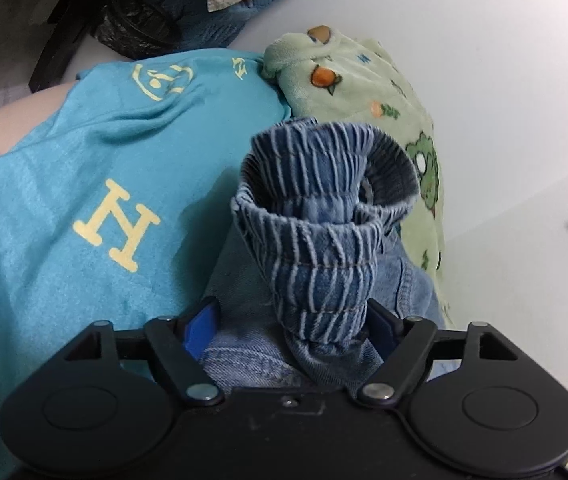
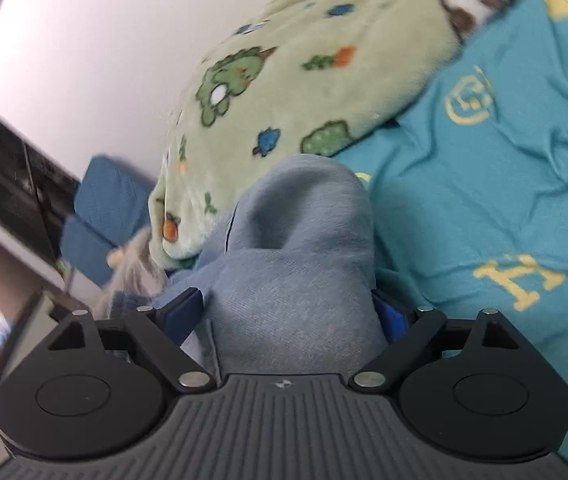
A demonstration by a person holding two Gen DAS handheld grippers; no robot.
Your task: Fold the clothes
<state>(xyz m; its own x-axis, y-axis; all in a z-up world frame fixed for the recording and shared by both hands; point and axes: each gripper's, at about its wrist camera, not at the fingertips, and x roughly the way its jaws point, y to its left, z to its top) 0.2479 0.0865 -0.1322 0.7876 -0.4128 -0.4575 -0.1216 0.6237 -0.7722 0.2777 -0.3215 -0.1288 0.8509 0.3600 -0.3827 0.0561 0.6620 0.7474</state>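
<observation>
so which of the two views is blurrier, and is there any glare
Right wrist view is softer: the green fleece and the room at left smear. Left wrist view is crisp, with sharp ribs on the denim waistband in the left claw. Both bend at the edges; no harsh glare, only flat light.

Soft, even indoor light with no glare and only faint shadows in the cloth folds. Both fisheye views bend strongly toward the edges. The left view is fairly sharp; the right view is smeared with motion blur, worst at its left edge.
</observation>
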